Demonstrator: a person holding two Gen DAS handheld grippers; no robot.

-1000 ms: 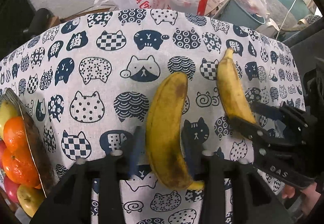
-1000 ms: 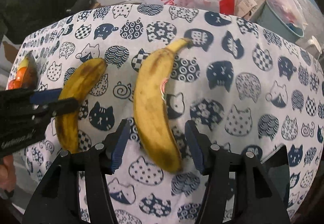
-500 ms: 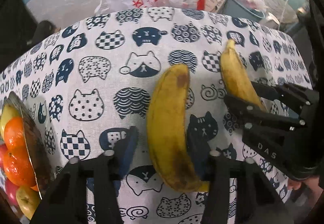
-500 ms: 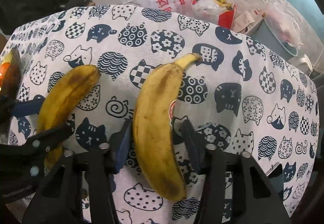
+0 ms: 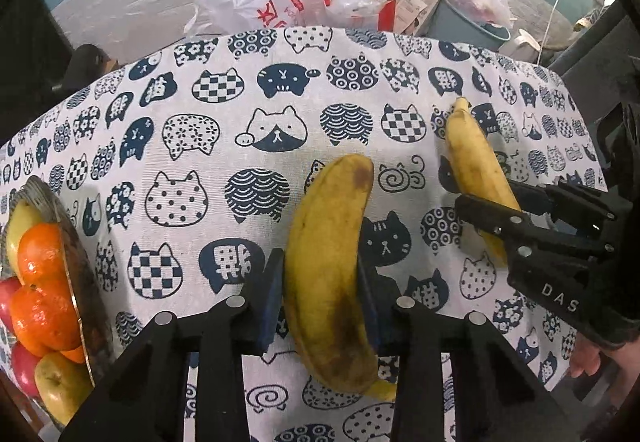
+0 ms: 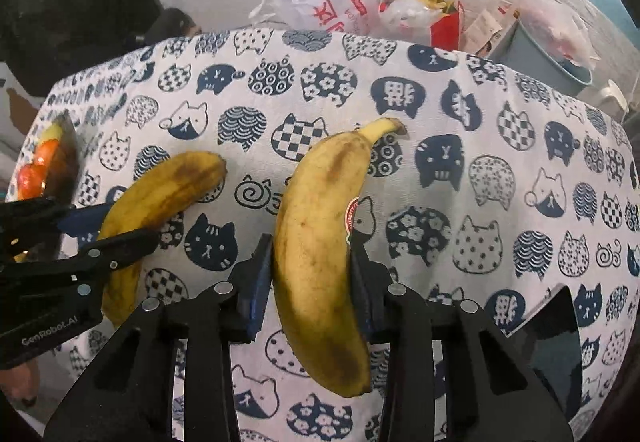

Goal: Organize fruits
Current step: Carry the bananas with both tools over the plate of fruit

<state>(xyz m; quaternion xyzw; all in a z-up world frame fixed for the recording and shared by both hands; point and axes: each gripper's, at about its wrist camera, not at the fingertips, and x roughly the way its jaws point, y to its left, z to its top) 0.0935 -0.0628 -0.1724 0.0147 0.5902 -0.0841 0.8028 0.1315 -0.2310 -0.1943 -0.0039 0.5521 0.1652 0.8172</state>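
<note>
Two bananas lie side by side on the cat-print tablecloth (image 5: 180, 146). In the left wrist view, the brown-patched banana (image 5: 328, 258) sits between the blue pads of my left gripper (image 5: 320, 294). Its jaws are closing and the pads press both sides. In the right wrist view, the banana with a red sticker (image 6: 316, 226) is pinched the same way by my right gripper (image 6: 310, 282), also closing. Each gripper shows in the other's view: the right gripper (image 5: 488, 198) on the stickered banana (image 5: 472, 158), the left gripper (image 6: 116, 226) on the patched banana (image 6: 168, 190).
A glass fruit plate (image 5: 86, 274) at the table's left edge holds oranges, red apples and yellow-green fruit; it also shows as the plate (image 6: 70, 162). Behind the table are plastic bags (image 5: 256, 6), a grey bin (image 5: 468, 22) and wall sockets. A dark panel (image 6: 548, 338) lies near the right.
Both grippers' pads have come in from a gap beside each banana to pressing on it. The views have tilted slightly; the bananas have kept their places on the cloth.
</note>
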